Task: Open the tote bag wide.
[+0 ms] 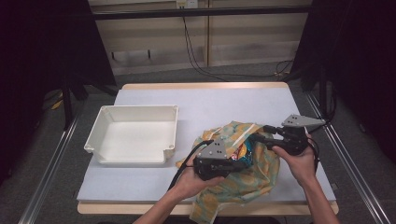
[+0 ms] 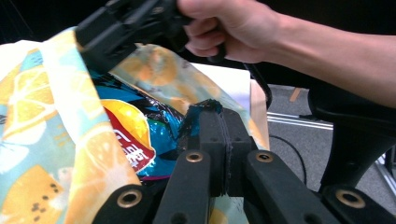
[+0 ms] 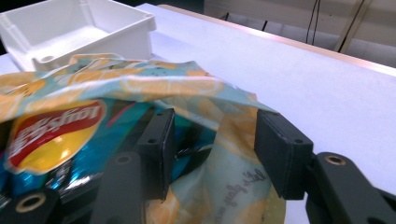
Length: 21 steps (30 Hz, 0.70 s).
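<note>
White counter (image 1: 205, 105) carries a bin (image 1: 133, 135) centre-left. My left gripper (image 2: 219, 135) pinches the chip bag (image 2: 135, 130); my right gripper (image 3: 212, 149) gapes around the citrus-print bag (image 3: 154, 84)

Bright even overhead light; dark, soft edges

This looks like a lab or recording studio set up for capturing manipulation data. Black curtains (image 1: 46, 51) hang on both sides of a single pale surface (image 1: 233, 105) with a light wooden edge, and metal rails (image 1: 46, 172) run along the grey floor beside it. Behind it stands a plain wood-panelled wall (image 1: 252, 32) with a power socket (image 1: 186, 3) and black cables (image 1: 196, 51) trailing down to the floor. A dark horizontal bar (image 1: 201, 12) spans the back.
</note>
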Each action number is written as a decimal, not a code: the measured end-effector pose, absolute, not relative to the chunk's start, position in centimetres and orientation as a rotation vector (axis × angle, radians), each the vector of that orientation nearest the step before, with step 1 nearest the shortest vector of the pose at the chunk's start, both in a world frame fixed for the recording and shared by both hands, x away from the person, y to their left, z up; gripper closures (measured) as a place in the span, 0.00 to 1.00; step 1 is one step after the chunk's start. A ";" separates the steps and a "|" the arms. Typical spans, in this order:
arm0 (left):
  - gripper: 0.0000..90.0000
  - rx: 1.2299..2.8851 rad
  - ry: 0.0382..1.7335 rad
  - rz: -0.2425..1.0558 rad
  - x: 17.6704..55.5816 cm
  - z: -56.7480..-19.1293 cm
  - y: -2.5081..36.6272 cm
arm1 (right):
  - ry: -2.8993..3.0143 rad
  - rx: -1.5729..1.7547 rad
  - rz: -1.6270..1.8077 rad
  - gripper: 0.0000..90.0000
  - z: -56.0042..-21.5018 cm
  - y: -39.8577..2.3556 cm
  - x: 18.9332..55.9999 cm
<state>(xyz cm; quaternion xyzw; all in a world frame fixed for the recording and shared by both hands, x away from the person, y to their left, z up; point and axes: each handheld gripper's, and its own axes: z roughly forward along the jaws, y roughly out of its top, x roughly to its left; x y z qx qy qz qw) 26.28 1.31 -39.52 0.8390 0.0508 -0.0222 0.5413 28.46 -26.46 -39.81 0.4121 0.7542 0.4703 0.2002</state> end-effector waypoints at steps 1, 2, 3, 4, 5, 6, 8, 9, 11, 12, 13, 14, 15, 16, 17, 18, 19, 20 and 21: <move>1.00 2.000 0.120 -0.047 26.3 -39.5 1.3 | 2.109 1.154 1.307 0.55 -39.8 -26.4 28.9; 1.00 1.998 0.117 -0.048 26.2 -39.5 1.3 | 2.110 1.160 1.307 0.56 -39.9 -26.4 29.2; 1.00 2.009 0.102 -0.040 26.3 -39.4 1.3 | 2.108 1.169 1.315 0.59 -39.9 -26.4 29.7; 1.00 1.998 0.116 -0.045 26.2 -39.4 1.3 | 2.104 1.179 1.328 0.64 -40.0 -26.5 30.0; 1.00 1.993 0.113 -0.050 26.3 -39.4 1.4 | 2.099 1.180 1.343 0.69 -40.0 -26.6 30.3; 1.00 1.993 0.111 -0.047 26.3 -39.3 1.5 | 2.093 1.185 1.359 0.72 -40.0 -26.7 30.5; 1.00 1.979 0.109 -0.051 26.3 -39.2 1.8 | 2.087 1.194 1.371 0.80 -39.9 -26.7 31.0; 1.00 1.981 0.114 -0.044 26.3 -39.0 1.9 | 2.089 1.199 1.372 0.83 -39.9 -26.8 31.2; 1.00 1.969 0.112 -0.048 26.3 -38.9 2.1 | 2.089 1.195 1.384 0.92 -40.0 -26.9 31.4; 1.00 1.973 0.114 -0.040 26.3 -38.8 2.2 | 2.085 1.201 1.395 0.97 -40.1 -27.0 31.6; 1.00 1.957 0.113 -0.048 26.3 -38.7 2.3 | 2.083 1.204 1.399 0.99 -40.1 -27.1 31.7; 1.00 1.959 0.110 -0.046 26.4 -38.6 2.4 | 2.076 1.215 1.405 1.00 -40.2 -27.2 31.8; 1.00 1.955 0.108 -0.043 26.4 -38.4 2.5 | 2.069 1.225 1.406 1.00 -40.2 -27.4 31.8; 1.00 1.953 0.106 -0.042 26.4 -38.3 2.6 | 2.066 1.233 1.414 1.00 -40.2 -27.5 32.0; 1.00 1.939 0.115 -0.049 26.4 -38.1 2.7 | 2.063 1.234 1.416 1.00 -40.3 -27.7 32.1; 1.00 1.935 0.117 -0.042 26.4 -37.9 2.8 | 2.059 1.249 1.413 1.00 -40.4 -27.8 32.3; 1.00 1.937 0.118 -0.030 26.4 -37.7 2.8 | 2.057 1.255 1.406 1.00 -40.6 -28.0 32.5; 1.00 1.924 0.118 -0.037 26.4 -37.7 2.8 | 2.059 1.260 1.402 1.00 -40.8 -28.1 32.6; 1.00 1.921 0.118 -0.034 26.4 -37.4 2.9 | 2.059 1.263 1.396 1.00 -40.9 -28.2 32.8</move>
